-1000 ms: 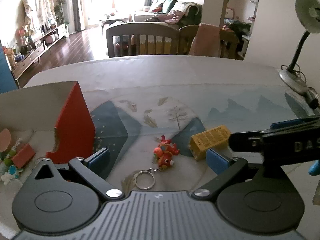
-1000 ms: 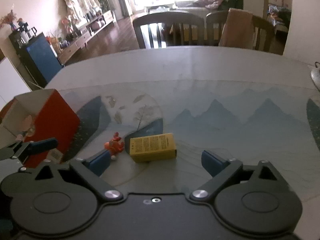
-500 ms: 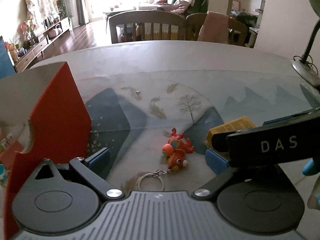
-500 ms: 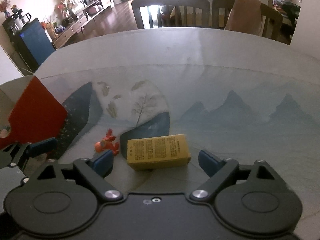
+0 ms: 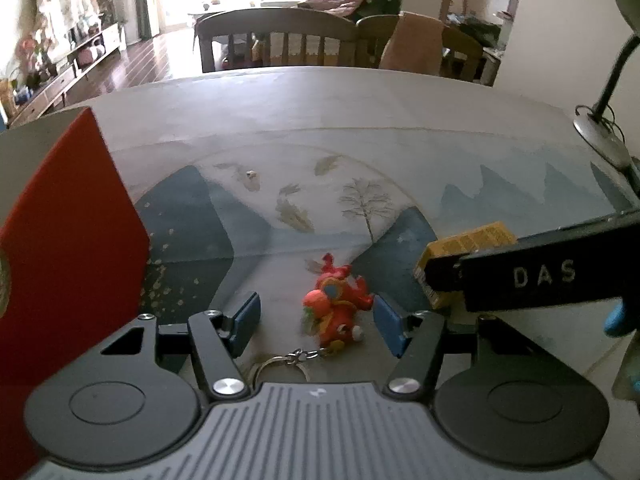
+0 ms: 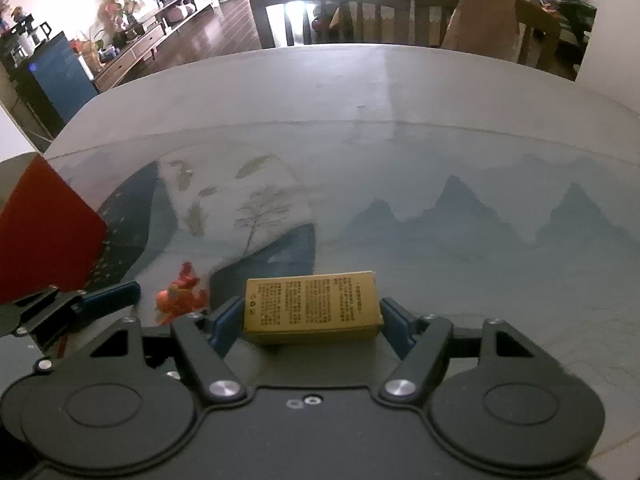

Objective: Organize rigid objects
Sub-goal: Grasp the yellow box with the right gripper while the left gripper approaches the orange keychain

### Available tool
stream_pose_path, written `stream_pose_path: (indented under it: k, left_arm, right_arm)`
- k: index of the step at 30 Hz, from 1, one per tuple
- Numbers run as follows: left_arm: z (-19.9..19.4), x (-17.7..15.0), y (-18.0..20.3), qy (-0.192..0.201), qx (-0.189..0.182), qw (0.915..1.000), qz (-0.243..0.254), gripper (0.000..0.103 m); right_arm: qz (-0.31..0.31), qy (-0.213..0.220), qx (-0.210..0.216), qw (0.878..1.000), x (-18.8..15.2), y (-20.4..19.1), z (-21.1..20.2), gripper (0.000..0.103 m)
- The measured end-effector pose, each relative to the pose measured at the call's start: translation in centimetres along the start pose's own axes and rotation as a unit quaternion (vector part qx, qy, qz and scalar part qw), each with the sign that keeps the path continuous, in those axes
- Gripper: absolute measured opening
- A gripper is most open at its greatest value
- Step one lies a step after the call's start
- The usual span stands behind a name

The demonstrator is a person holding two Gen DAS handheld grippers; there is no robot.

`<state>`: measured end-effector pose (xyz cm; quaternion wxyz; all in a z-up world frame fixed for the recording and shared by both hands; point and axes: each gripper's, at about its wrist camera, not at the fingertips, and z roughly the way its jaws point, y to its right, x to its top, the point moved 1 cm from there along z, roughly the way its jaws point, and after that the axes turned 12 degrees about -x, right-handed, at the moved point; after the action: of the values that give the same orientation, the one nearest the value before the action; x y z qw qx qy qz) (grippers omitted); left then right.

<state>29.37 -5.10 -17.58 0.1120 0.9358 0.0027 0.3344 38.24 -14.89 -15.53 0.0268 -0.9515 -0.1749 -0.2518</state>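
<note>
Now both claws have come down beside the red box (image 5: 60, 248), closing: left gripper (image 5: 316, 326) around the toy keychain (image 5: 336, 304), right gripper (image 6: 312, 320) around the yellow carton (image 6: 312, 304), neither yet pinched.

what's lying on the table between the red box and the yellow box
The orange toy keychain lies there, between the red box and the yellow box, clearest in the left wrist view; the left gripper is closing around it.

Keyring figure (image 5: 336, 306): red-orange. Small box (image 6: 312, 306): yellow, dark print. Upright carton (image 5: 68, 248): red. Tabletop (image 6: 400, 92) cover: grey-blue mountains, bare tree, leaves. Gripper pads (image 5: 246, 322): blue.
</note>
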Motion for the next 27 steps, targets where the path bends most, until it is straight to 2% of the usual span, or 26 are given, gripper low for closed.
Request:
stream_pose_path:
  k: [4, 5, 15, 27]
  left_arm:
    - [0.2, 0.2, 0.3, -0.001, 0.001, 1.0000, 0.008, 0.044]
    - [0.2, 0.3, 0.3, -0.001, -0.002, 0.9999, 0.010, 0.035]
    - [-0.7, 0.5, 0.4, -0.009, -0.005, 0.9999, 0.008, 0.035]
    - [-6.1, 0.1, 0.3, 0.002, -0.037, 0.9992, -0.016, 0.035]
  right_arm:
    - [0.006, 0.001, -0.002, 1.000, -0.1, 0.8, -0.1, 0.071]
    - [0.007, 0.001, -0.002, 1.000, -0.2, 0.9, -0.1, 0.070]
    - [0.018, 0.002, -0.005, 1.000, -2.1, 1.9, -2.0, 0.070]
    - [0.005, 0.019, 0.015, 1.000, -4.0, 1.8, -8.3, 0.070]
